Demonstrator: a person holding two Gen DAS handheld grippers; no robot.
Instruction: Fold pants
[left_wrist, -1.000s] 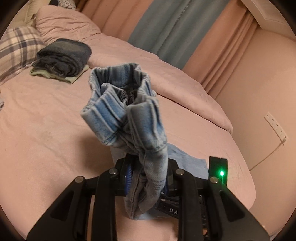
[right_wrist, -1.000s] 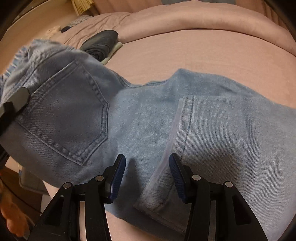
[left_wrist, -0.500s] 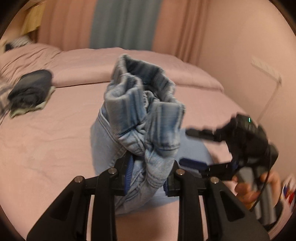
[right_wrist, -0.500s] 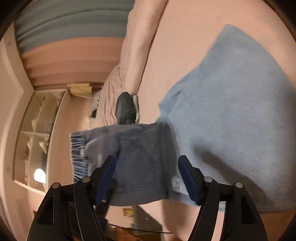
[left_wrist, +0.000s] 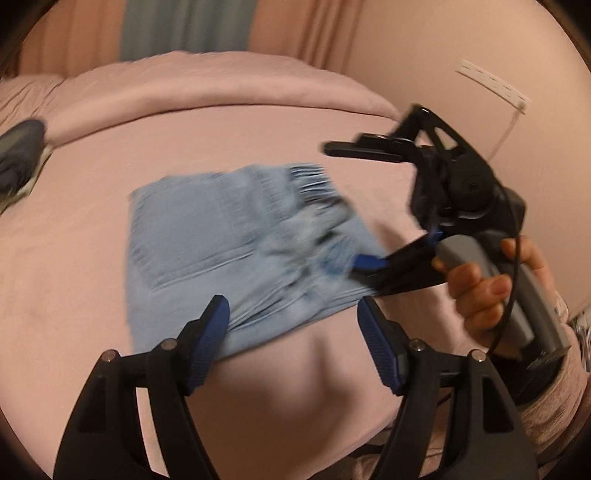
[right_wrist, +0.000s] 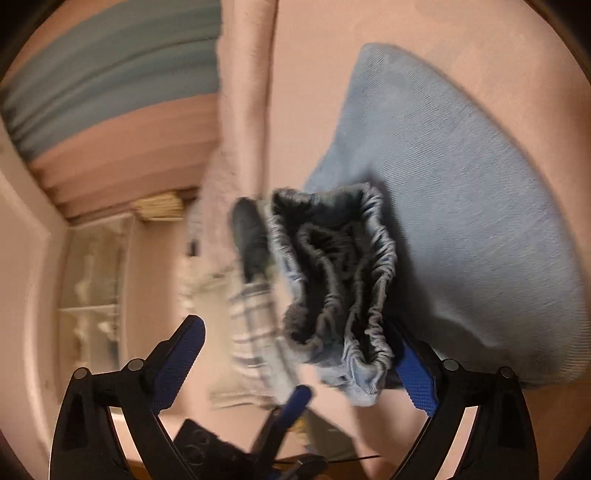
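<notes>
The pants (left_wrist: 236, 251), a folded light-blue bundle on the pink bed (left_wrist: 92, 258), lie just ahead of the left gripper (left_wrist: 291, 339), their gathered waistband end turned toward the right side. The left gripper's jaws are opening and stand apart over the near edge of the denim, pressing nothing. The right gripper (left_wrist: 347, 206) is nearer the waistband (right_wrist: 340, 280); its jaws are opening wide, one finger against the bunched elastic, which sits loose between them, not pinched.
</notes>
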